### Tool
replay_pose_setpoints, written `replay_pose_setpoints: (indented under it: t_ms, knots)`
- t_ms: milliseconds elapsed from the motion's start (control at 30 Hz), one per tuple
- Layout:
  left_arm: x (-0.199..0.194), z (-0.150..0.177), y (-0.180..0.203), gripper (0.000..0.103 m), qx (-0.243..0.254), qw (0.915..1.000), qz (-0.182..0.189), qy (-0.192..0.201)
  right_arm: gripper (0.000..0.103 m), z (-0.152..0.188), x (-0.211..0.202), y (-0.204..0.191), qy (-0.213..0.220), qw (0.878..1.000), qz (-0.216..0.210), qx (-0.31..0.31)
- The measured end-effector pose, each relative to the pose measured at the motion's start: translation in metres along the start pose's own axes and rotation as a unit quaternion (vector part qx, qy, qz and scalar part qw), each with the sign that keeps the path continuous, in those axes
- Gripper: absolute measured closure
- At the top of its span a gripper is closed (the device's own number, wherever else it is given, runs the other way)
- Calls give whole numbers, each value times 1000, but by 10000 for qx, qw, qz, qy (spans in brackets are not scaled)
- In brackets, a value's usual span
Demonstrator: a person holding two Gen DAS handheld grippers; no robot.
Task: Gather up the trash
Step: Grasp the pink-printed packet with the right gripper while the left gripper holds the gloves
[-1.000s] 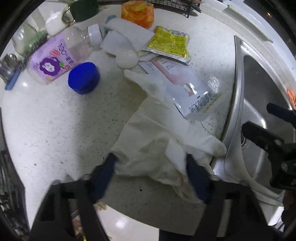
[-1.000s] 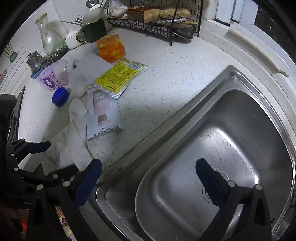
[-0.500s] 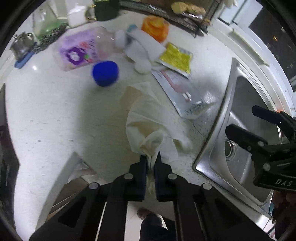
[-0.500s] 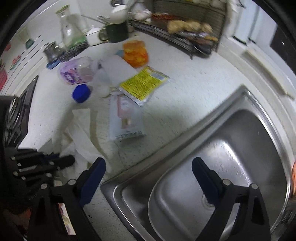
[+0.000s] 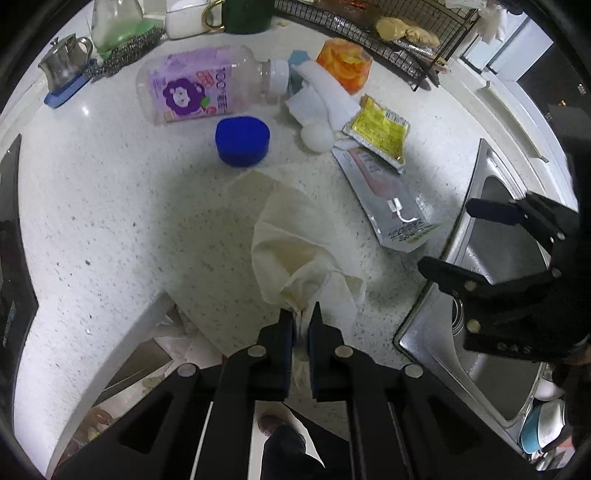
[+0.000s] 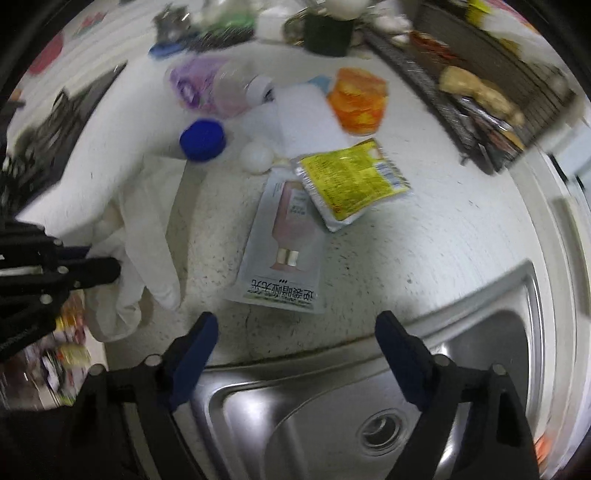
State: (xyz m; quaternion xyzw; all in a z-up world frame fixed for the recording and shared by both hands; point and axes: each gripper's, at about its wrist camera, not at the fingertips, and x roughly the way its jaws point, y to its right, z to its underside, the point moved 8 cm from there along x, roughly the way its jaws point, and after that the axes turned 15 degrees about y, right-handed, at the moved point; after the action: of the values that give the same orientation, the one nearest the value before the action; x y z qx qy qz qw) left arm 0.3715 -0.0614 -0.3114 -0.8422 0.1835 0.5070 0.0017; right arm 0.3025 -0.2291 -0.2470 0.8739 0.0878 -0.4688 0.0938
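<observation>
My left tool (image 5: 303, 319) is clamped on a bunched end of the white glove (image 5: 295, 240), which trails away ahead of it across the speckled white worktop (image 5: 110, 206). Just behind and left of that tool the worktop's edge drops off; to its right runs the steel rim of the sink (image 6: 332, 413). My right tool (image 6: 295, 328) hangs over that rim with nothing between its blue pads (image 6: 195, 350), jaws closing. Ahead of it the worktop lies bare up to the litter: one silver pouch (image 6: 284, 251), one yellow sachet (image 6: 351, 181) overlapping the pouch's far end, one blue cap (image 5: 242, 140), one small white ball (image 5: 316, 136), one tipped purple-label bottle (image 5: 199, 86), one orange cup (image 5: 343, 66), folded white tissue (image 5: 325, 96). A wire rack (image 5: 388, 33) closes the far side.
</observation>
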Motion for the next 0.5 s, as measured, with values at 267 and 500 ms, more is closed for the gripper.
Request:
replay_pose_setpoints:
  t_ms: [267, 500]
  knots:
    - [8, 4, -10, 97, -144, 9998, -88, -77, 50, -1, 33, -20, -399, 9958, -464, -675]
    - [2, 6, -13, 97, -313, 9994, -110, -51, 89, -9, 38, -30, -408, 9944, -779, -589]
